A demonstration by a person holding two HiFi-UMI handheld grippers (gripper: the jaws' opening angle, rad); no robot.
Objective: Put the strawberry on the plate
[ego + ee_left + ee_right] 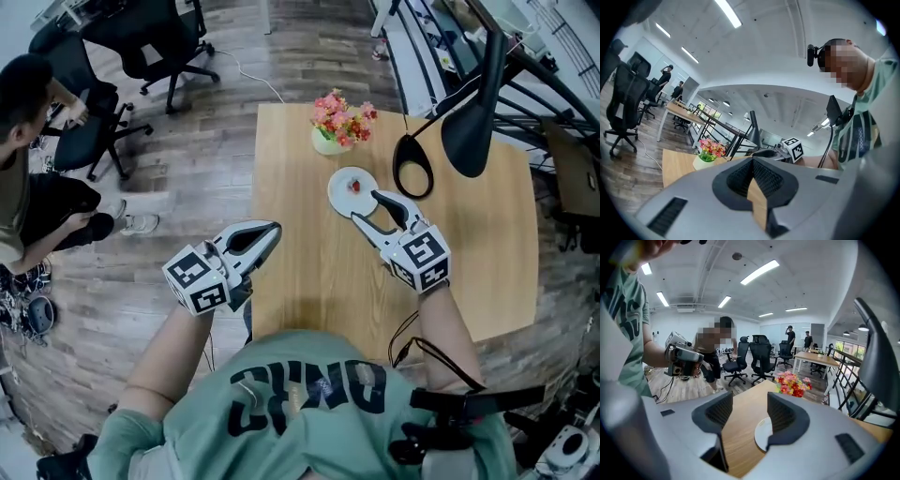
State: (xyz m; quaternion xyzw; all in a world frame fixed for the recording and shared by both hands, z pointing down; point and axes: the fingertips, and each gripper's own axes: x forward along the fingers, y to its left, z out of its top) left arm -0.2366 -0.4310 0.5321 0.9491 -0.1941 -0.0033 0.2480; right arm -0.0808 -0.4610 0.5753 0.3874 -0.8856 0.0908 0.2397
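Observation:
A small red strawberry lies on a white plate in the middle of the wooden table. My right gripper stands open just in front of the plate, its fingers pointing at the near rim, nothing between them. In the right gripper view part of the plate shows between the jaws; the strawberry is hidden there. My left gripper is shut and empty, held at the table's left edge. In the left gripper view the jaws meet.
A pot of pink and red flowers stands behind the plate. A black desk lamp with a ring-shaped base is at the back right. A seated person and office chairs are off to the left.

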